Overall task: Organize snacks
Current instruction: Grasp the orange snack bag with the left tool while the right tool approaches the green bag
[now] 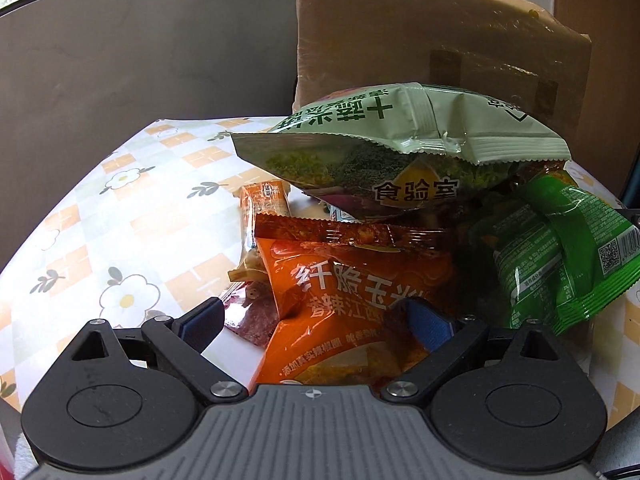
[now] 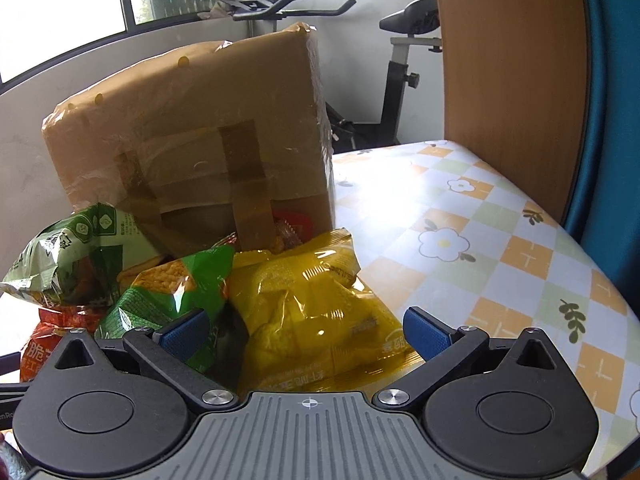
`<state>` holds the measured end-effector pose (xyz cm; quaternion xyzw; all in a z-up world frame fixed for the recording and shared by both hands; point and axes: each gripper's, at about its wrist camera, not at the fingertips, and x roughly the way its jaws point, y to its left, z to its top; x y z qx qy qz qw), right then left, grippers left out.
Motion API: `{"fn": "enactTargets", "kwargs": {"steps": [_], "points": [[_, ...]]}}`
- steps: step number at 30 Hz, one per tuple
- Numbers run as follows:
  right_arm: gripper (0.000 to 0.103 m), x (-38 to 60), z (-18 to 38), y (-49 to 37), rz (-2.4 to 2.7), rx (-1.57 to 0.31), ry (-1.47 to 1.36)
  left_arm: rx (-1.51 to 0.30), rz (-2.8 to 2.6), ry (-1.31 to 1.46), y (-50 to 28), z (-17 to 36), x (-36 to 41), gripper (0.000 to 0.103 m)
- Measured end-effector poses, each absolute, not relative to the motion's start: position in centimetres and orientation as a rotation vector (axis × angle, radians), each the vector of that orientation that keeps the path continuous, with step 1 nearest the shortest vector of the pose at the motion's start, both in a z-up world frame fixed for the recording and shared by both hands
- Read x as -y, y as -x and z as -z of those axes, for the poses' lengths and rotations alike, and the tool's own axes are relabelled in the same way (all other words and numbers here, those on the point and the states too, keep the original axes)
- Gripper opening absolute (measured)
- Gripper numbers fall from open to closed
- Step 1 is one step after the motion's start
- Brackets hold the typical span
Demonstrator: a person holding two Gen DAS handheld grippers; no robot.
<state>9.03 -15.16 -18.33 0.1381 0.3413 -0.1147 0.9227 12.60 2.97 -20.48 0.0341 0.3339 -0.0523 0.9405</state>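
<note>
A heap of snack bags lies in front of a taped brown cardboard box (image 1: 440,40) (image 2: 192,128). A pale green vegetable-print bag (image 1: 392,148) (image 2: 60,264) tops the heap. Under it lies an orange-red bag (image 1: 352,304) (image 2: 44,340), and a bright green bag (image 1: 560,248) (image 2: 168,300) sits to its right. A yellow bag (image 2: 316,316) lies at the right of the heap. My left gripper (image 1: 316,320) is open, its blue pads either side of the orange-red bag's near end. My right gripper (image 2: 308,332) is open around the near part of the yellow bag.
The table wears a checked cloth with flowers (image 1: 120,208) (image 2: 500,248). A small orange packet (image 1: 266,200) and a dark red one (image 1: 250,316) lie left of the heap. A wooden panel (image 2: 508,60) stands at the right; an exercise bike (image 2: 400,48) is behind the table.
</note>
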Motion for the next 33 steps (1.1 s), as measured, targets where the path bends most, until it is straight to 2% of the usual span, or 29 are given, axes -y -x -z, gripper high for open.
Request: {"fn": "enactTargets", "kwargs": {"steps": [2,21,33], "points": [[0.103,15.2,18.4,-8.9,0.234,-0.704,-0.29,-0.676,0.098,-0.069,-12.2,20.6,-3.0,0.103],[0.103,15.3,18.6,-8.9,0.177,-0.724,-0.335,-0.702,0.158,0.118,-12.2,24.3,-7.2,0.103],[0.103,15.2,18.8,-9.0,0.17,-0.734,-0.338,-0.72,0.186,0.109,-12.0,24.5,-8.2,0.101]]}}
